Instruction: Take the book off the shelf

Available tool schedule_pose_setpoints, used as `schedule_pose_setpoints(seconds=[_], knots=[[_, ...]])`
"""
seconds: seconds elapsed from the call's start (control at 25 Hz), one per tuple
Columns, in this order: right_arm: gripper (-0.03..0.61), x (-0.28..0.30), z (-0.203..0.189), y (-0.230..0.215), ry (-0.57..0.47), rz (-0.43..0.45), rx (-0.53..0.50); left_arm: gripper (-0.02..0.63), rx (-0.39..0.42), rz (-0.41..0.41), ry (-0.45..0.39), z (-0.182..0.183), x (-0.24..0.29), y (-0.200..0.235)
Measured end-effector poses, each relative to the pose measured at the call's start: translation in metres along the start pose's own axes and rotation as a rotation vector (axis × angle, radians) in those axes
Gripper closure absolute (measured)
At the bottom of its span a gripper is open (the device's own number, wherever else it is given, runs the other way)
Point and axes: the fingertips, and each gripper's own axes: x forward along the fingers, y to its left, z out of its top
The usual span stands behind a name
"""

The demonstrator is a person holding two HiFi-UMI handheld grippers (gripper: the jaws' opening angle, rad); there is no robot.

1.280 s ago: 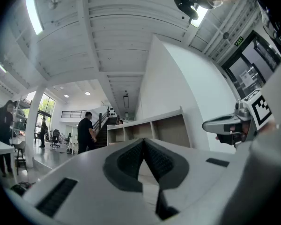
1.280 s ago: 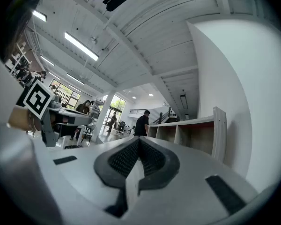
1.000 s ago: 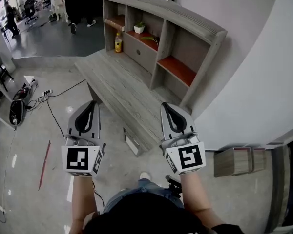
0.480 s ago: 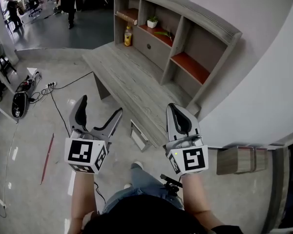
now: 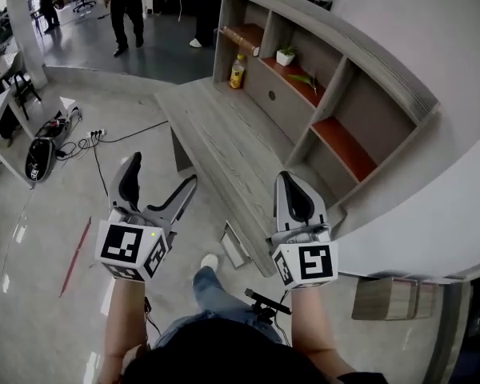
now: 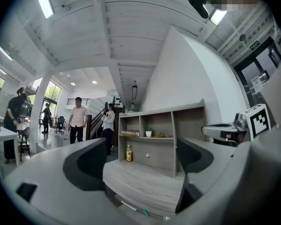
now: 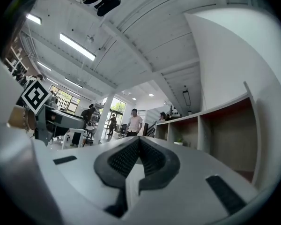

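The grey wooden shelf unit (image 5: 348, 70) stands against the white wall ahead and to the right. A brown book (image 5: 242, 37) lies flat on the orange board of its far upper compartment; the left gripper view shows the book (image 6: 129, 133) too. My left gripper (image 5: 162, 174) is open above the floor with nothing between its jaws, far short of the shelf. Through the wide jaws of the left gripper (image 6: 140, 163) I see the shelf. My right gripper (image 5: 292, 184) is shut and empty over the bench's near end. The ribbed pads (image 7: 126, 156) meet.
A long low grey bench (image 5: 216, 146) runs in front of the shelf. A yellow bottle (image 5: 237, 72) stands on it, and a small potted plant (image 5: 286, 56) sits on a shelf board. People (image 5: 128, 2) walk at the far left. Cables (image 5: 88, 138) and a red stick (image 5: 74, 256) lie on the floor.
The left gripper's jaws went from shut to wide open. The view has moved forward and turned, so the shelf and bench now sit further right. The right gripper stayed shut.
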Motion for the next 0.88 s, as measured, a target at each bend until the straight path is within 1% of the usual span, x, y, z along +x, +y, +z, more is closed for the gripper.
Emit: schedule_pose_setpoints(seconds=[0.16, 0.28, 0.4, 0.64, 0.88], knots=[[0.569, 0.063, -0.015, -0.011, 0.007, 0.03, -0.005, 0.15, -0.015, 0.02, 0.005, -0.008, 0.053, 0.036], [0.569, 0.104, -0.025, -0.024, 0.019, 0.023, -0.007, 0.15, -0.015, 0.002, 0.023, -0.014, 0.097, 0.055], [0.569, 0.139, -0.038, -0.046, 0.037, -0.01, 0.009, 0.15, -0.02, -0.032, 0.043, -0.02, 0.145, 0.068], [0.569, 0.187, -0.06, -0.098, 0.051, -0.091, 0.04, 0.15, -0.024, -0.123, 0.067, -0.033, 0.235, 0.072], [0.569, 0.213, -0.071, -0.129, 0.066, -0.143, 0.04, 0.15, -0.055, -0.187, 0.078, -0.045, 0.294, 0.069]])
